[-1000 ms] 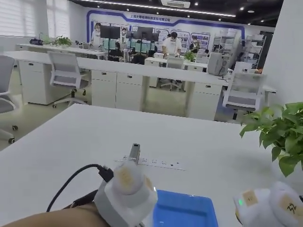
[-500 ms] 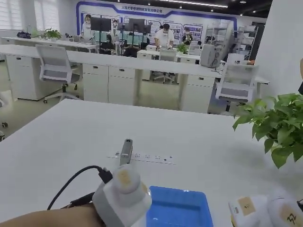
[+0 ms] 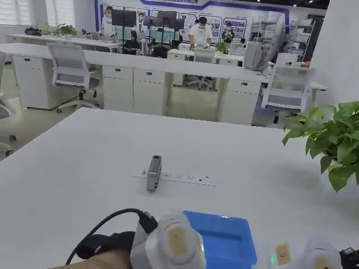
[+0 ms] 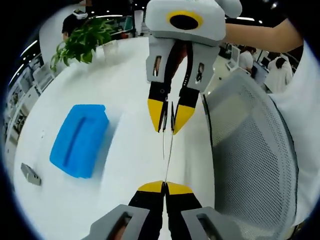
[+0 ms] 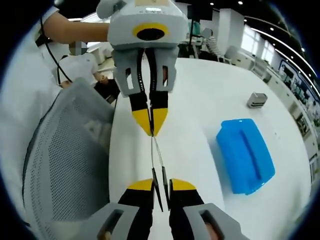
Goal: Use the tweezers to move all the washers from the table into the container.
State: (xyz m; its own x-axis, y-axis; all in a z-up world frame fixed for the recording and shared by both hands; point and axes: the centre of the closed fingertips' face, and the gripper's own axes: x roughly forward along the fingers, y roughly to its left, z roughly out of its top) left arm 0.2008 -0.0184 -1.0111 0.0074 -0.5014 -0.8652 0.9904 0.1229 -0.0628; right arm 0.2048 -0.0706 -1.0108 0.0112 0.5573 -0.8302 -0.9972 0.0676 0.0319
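**Preparatory step: seating the tweezers.** At the lower centre of the left gripper view, the left gripper (image 4: 164, 186) is closed on one end of the tweezers (image 4: 167, 145). At the top of that view the right gripper (image 4: 170, 114) faces it, jaws drawn narrow on the other end, where the two legs stand slightly apart. Both hang above the near edge of the tabletop (image 3: 84, 168).

Beyond them, at the bottom of the head view, lies the blue container (image 3: 224, 238); no washer can be made out in it. Farther on, at mid-frame, a small grey block (image 3: 153, 172) stands beside a row of dark specks (image 3: 188, 178). These are probably the washers, though too small to confirm.

Judged stage: no transfer begun. The next move calls for one gripper to release and the other to carry the tweezers out to the specks, tips down.
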